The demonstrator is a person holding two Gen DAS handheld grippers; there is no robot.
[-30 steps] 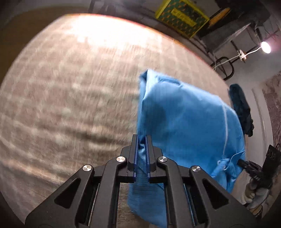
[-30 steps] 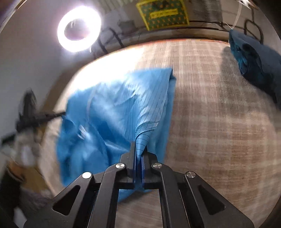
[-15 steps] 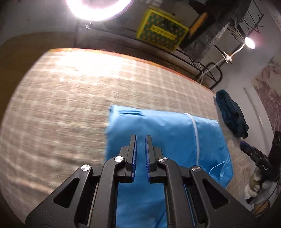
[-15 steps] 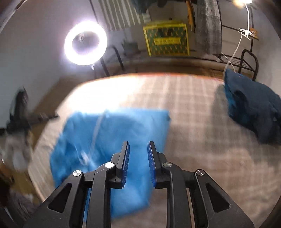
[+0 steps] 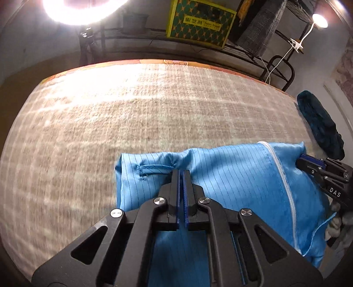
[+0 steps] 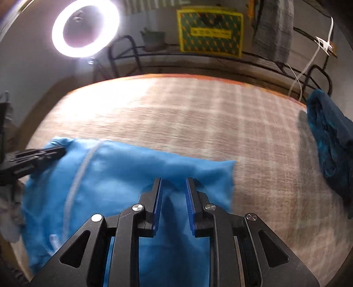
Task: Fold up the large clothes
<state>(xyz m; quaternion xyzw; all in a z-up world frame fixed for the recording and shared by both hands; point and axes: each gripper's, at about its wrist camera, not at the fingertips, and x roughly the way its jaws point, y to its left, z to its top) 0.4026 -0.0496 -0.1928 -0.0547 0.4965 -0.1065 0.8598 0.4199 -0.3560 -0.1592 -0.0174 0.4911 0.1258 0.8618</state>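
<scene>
A bright blue pinstriped garment (image 5: 238,176) with a white zipper lies folded on the checked tan bedcover (image 5: 132,114); it also shows in the right wrist view (image 6: 123,172). My left gripper (image 5: 181,174) is shut on a pinch of the garment's far fold edge. My right gripper (image 6: 173,183) is open, its fingers straddling the cloth near the garment's far right corner. The right gripper also shows at the right edge of the left wrist view (image 5: 308,163), and the left gripper at the left edge of the right wrist view (image 6: 53,151).
A dark teal garment (image 6: 331,141) lies bunched at the bed's right edge. Behind the bed stand a metal rack with a yellow-green box (image 6: 209,33), a ring light (image 6: 85,27) and a clip lamp (image 5: 320,21).
Both grippers let go of the lifted garment, which dropped flat onto the bed. The left gripper has since come down and shut on the far fold edge; the right has lowered, still open.
</scene>
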